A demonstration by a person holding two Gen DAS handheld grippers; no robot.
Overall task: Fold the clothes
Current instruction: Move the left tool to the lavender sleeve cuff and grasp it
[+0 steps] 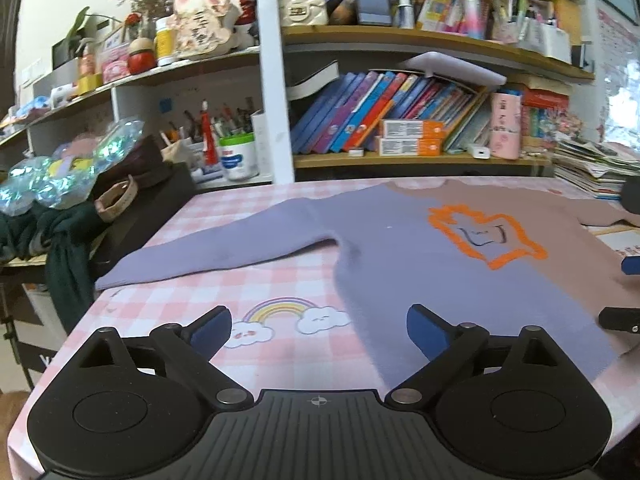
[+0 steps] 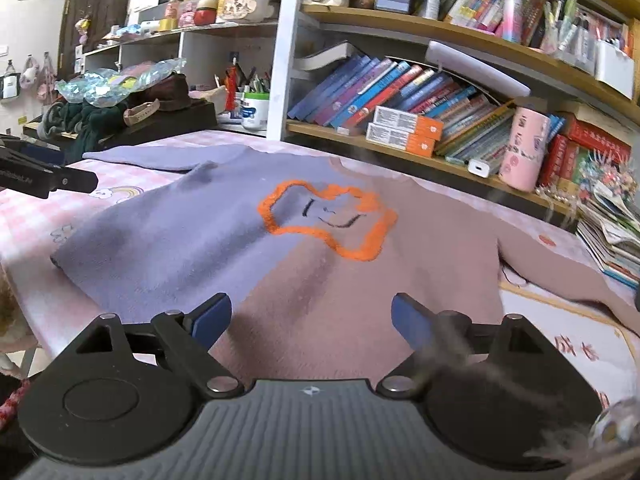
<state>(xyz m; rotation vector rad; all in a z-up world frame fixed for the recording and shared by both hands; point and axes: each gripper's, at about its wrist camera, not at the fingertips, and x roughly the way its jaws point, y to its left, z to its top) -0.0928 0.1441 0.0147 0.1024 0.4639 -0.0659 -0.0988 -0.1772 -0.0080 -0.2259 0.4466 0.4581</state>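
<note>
A sweater (image 1: 400,248) lies spread flat on the table, its left half lilac and its right half dusty pink, with an orange outlined flower on the chest (image 2: 332,216). Its lilac sleeve (image 1: 224,248) stretches out to the left, and the pink sleeve (image 2: 560,272) runs off to the right. My left gripper (image 1: 318,330) is open above the sweater's lower left hem, nothing between its blue pads. My right gripper (image 2: 310,318) is open over the lower middle of the sweater, also with nothing in it. The right gripper's tips show at the left wrist view's right edge (image 1: 624,318).
The table wears a pink checked cloth with a rainbow print (image 1: 280,312). Behind it stand shelves crammed with books (image 1: 384,116) and a pen tub (image 1: 238,156). Dark clothes and shiny bags (image 1: 60,192) pile up at the left. Magazines (image 2: 612,232) are stacked at the right.
</note>
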